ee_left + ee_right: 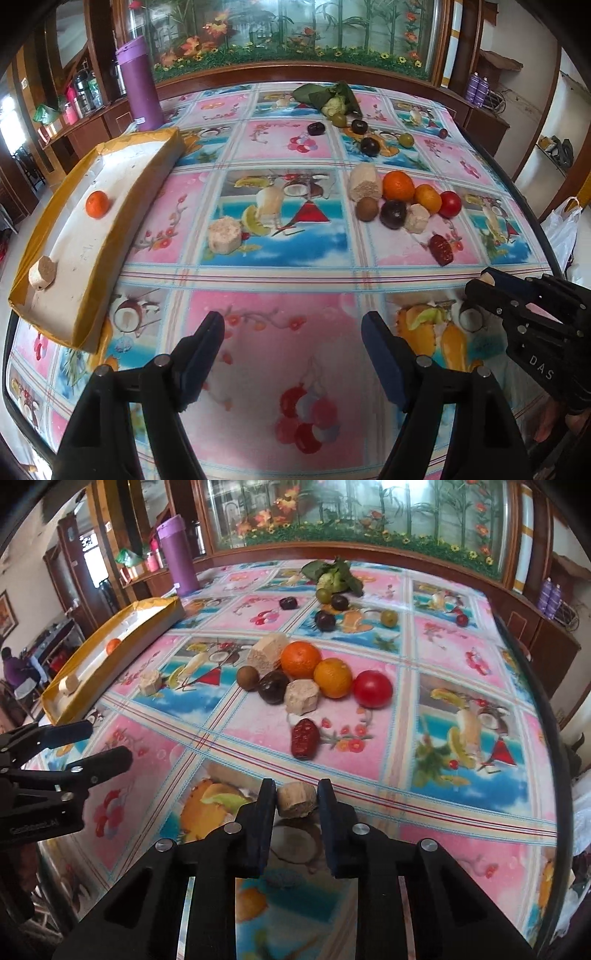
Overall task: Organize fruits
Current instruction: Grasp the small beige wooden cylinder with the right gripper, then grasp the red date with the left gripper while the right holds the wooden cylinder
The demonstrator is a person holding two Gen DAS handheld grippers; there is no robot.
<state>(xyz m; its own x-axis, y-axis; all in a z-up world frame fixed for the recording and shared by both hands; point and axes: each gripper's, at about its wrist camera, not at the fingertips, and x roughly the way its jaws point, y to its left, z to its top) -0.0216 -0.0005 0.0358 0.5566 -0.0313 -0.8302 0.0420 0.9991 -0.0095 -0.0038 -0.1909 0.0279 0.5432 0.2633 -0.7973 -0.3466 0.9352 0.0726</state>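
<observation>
A yellow-edged tray [85, 280] [74, 709] lies at the table's left and holds a small orange [97, 204] and a beige cut chunk [42, 272]. A pile of fruit sits mid-table: a large orange [300, 660], a smaller orange [332, 677], a red tomato [372, 688], beige chunks and dark fruits. A red date [305, 737] lies nearer. My right gripper [296, 799] is shut on a beige chunk [296, 800], held just above the table. My left gripper [293, 332] is open and empty over the near table.
A purple bottle [139, 83] stands at the back left. Green leaves [325, 95] with green and dark fruits lie at the back. One loose beige chunk [224, 234] lies between tray and pile. A wooden cabinet runs behind the table.
</observation>
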